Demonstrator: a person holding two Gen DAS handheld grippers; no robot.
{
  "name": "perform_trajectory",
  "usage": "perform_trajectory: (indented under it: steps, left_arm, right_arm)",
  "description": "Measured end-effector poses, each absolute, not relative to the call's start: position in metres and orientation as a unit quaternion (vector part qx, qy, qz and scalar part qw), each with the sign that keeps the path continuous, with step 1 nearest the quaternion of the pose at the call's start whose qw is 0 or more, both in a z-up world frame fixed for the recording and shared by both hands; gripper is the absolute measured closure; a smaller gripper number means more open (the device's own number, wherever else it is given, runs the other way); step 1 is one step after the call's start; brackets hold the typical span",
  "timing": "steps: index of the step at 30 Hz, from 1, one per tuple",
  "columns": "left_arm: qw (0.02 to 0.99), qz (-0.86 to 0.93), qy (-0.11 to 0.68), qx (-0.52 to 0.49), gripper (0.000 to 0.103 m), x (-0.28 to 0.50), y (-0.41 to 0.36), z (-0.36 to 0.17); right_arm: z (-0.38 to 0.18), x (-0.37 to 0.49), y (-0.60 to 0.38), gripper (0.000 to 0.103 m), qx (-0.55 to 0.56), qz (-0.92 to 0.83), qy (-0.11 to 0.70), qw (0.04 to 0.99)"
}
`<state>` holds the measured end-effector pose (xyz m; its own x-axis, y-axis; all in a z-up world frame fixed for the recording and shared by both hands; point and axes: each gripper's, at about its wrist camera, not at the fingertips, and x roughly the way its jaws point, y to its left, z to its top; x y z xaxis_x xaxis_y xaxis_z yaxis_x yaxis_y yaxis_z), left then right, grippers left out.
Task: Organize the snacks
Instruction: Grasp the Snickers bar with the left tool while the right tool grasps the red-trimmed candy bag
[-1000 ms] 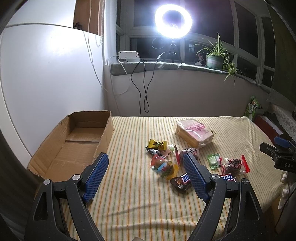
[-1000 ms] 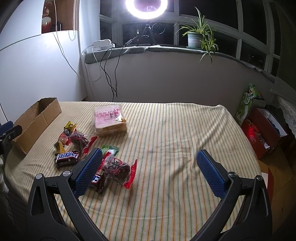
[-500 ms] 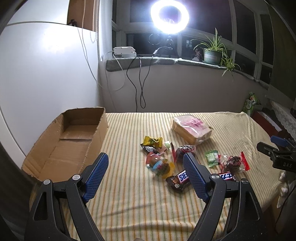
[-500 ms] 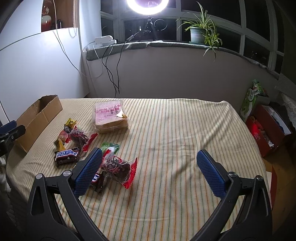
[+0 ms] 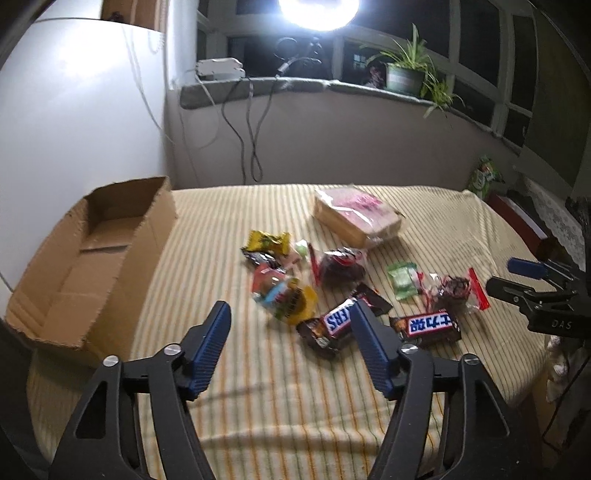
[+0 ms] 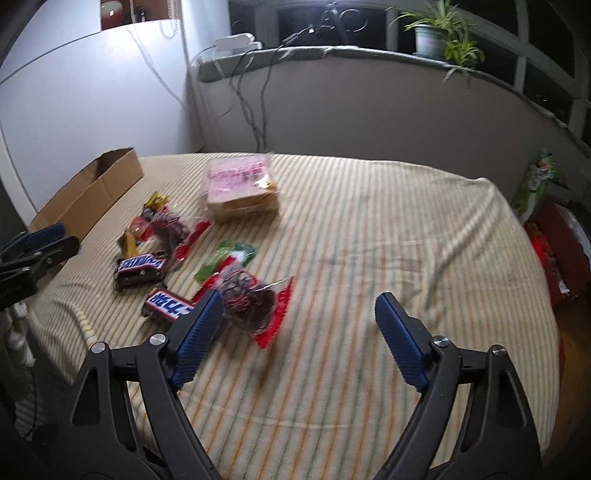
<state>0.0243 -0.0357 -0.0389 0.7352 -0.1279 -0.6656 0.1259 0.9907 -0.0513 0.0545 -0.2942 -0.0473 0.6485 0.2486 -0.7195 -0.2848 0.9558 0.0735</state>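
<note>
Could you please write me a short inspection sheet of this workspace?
Surface: striped tablecloth, wrinkled at right.
Job's things: cardboard box empty; two Snickers bars, bagged bread, small wrapped snacks loose.
Clutter: nothing seen.
Claws: left claw and right claw have just been closing, nothing between their jaws.
Cables: black cables hang from the sill.
Surroundings: ring light, potted plant, dark windows.
</note>
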Motion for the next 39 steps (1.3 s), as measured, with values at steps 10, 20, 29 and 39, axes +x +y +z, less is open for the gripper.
perform_trajectory:
  steps: [10, 20, 29, 39]
  left_arm:
    - [0.911, -0.133, 0.391, -0.001, 0.057, 0.043, -0.053, -0.048]
    - [0.898, -0.158, 0.411, 0.021, 0.060, 0.062, -0.066, -0.058]
    - [0.882, -0.171, 0.437, 0.040, 0.060, 0.077, -0.069, -0.072]
    - [0.867, -0.193, 0.454, 0.062, 0.061, 0.078, -0.079, -0.085]
  right_arm:
    - [-0.052, 0.064, -0.274, 0.043, -0.056, 0.203, 0.409, 0.888]
    - [-0.063, 0.092, -0.255, 0.048, -0.104, 0.243, 0.429, 0.864]
    - [-0.072, 0.110, -0.269, 0.048, -0.092, 0.290, 0.471, 0.828]
    - [-0.082, 0.122, -0.265, 0.048, -0.103, 0.297, 0.487, 0.815]
